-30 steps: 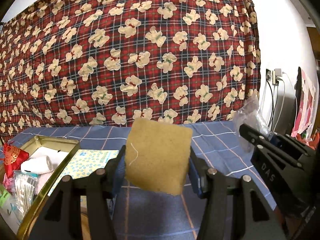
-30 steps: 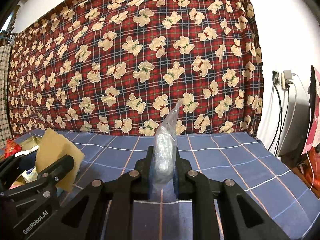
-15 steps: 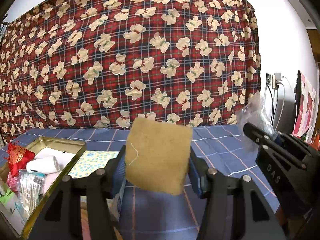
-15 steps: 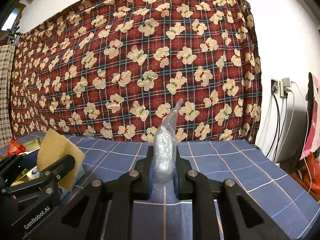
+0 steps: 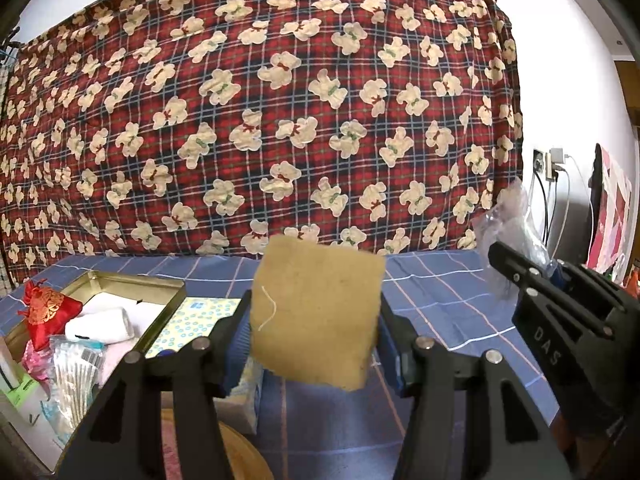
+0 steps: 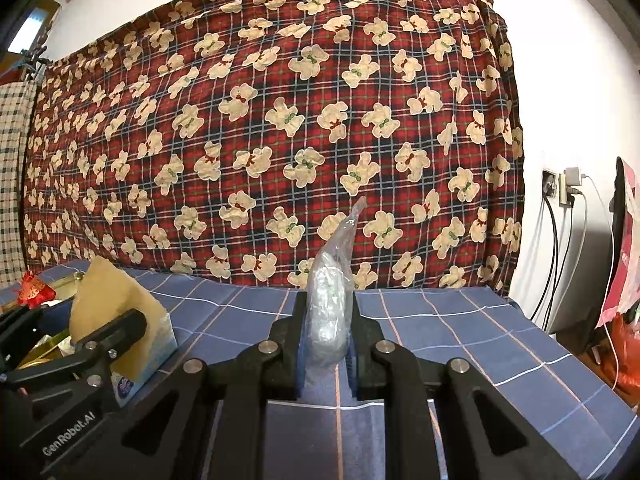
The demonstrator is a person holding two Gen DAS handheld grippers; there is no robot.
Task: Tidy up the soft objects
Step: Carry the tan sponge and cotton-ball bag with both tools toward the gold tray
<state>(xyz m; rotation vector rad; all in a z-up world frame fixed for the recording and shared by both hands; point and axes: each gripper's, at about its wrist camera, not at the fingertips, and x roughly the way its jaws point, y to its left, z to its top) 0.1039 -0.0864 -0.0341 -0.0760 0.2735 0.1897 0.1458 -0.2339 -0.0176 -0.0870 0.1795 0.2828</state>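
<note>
Left tongs (image 5: 316, 316) grasped the sponge (image 5: 318, 312), right tongs (image 6: 326, 320) the bag (image 6: 330, 312); best lowered gently into the tin (image 5: 160, 322) left of them.

Two tools in view: the left tool (image 5: 316, 336) with one tan sponge (image 5: 318, 312) between its fingers, the right tool (image 6: 326, 332) with one clear plastic bag (image 6: 330, 300). Left of the left tool: one gold tin (image 5: 160, 322), one red pouch (image 5: 44, 312), one white roll (image 5: 100, 326), one tissue box (image 6: 160, 344).
</note>
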